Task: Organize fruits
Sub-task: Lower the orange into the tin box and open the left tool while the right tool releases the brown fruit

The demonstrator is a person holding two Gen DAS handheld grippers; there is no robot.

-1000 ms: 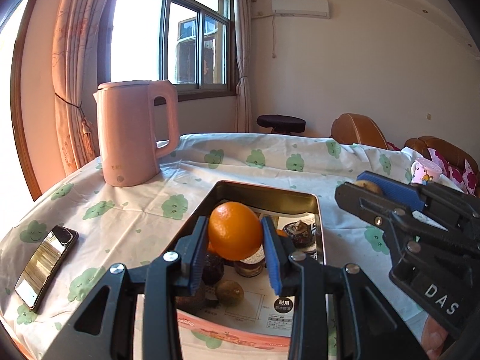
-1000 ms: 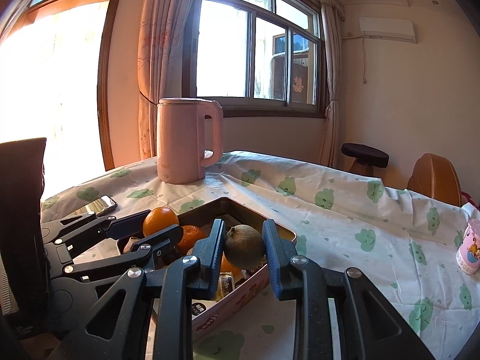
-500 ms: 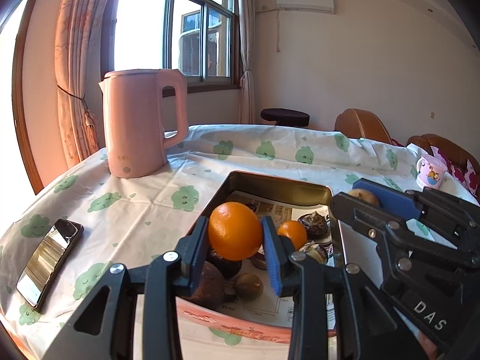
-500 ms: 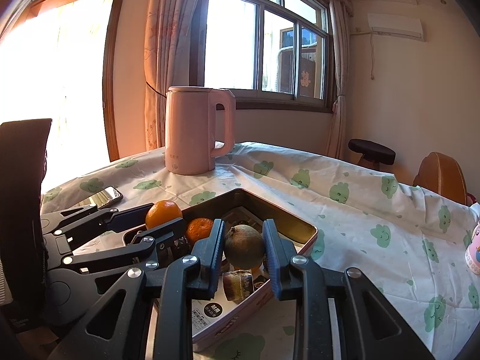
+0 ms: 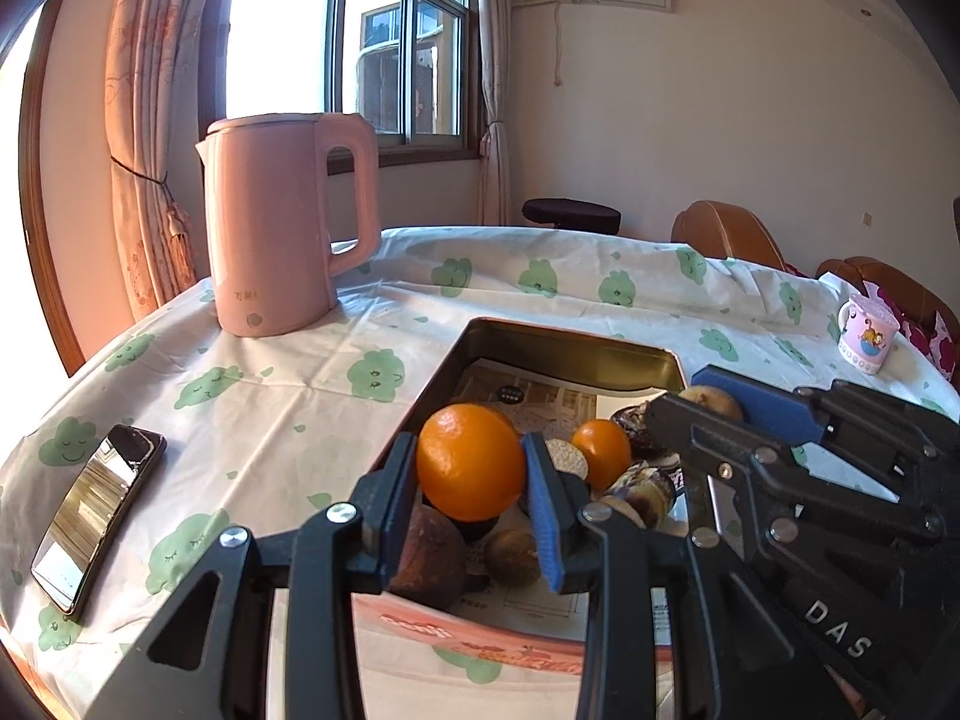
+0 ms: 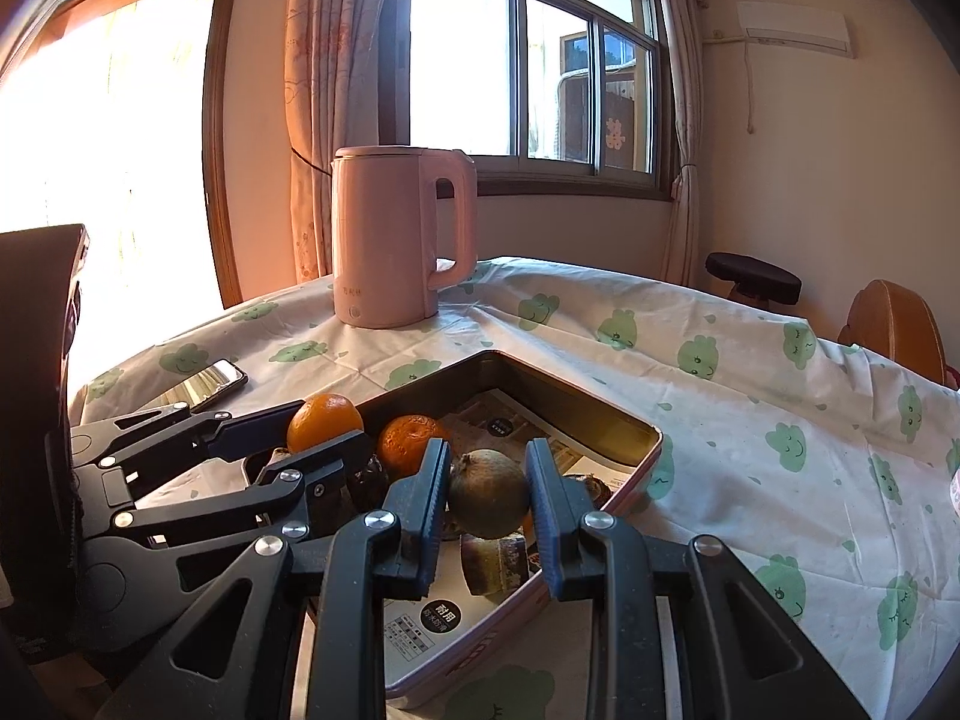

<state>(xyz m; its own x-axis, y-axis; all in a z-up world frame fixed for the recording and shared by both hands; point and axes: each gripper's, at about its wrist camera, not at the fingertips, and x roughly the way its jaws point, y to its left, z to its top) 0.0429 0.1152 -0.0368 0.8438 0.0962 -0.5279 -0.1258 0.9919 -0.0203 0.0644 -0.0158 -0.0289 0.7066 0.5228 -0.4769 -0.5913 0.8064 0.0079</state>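
Observation:
My left gripper (image 5: 471, 480) is shut on a large orange (image 5: 470, 461), held over the near left part of a rectangular tin tray (image 5: 570, 343). My right gripper (image 6: 487, 486) is shut on a brownish-green round fruit (image 6: 489, 492) above the same tray (image 6: 606, 414). In the tray lie a smaller orange (image 5: 601, 450), several dark brown fruits (image 5: 429, 558) and a printed paper liner. In the right wrist view the left gripper (image 6: 327, 432) with its orange (image 6: 324, 420) appears at the left; the right gripper (image 5: 729, 405) crosses the left wrist view on the right.
A pink electric kettle (image 5: 282, 228) stands at the back left of the table. A phone (image 5: 99, 513) lies near the left table edge. A small pink cup (image 5: 867, 341) sits at the far right. The table is round, covered with a white cloth with green prints.
Both grippers have sunk and edged toward the tray with their fruit still gripped; the tray contents show more fully. Neither grip has changed.

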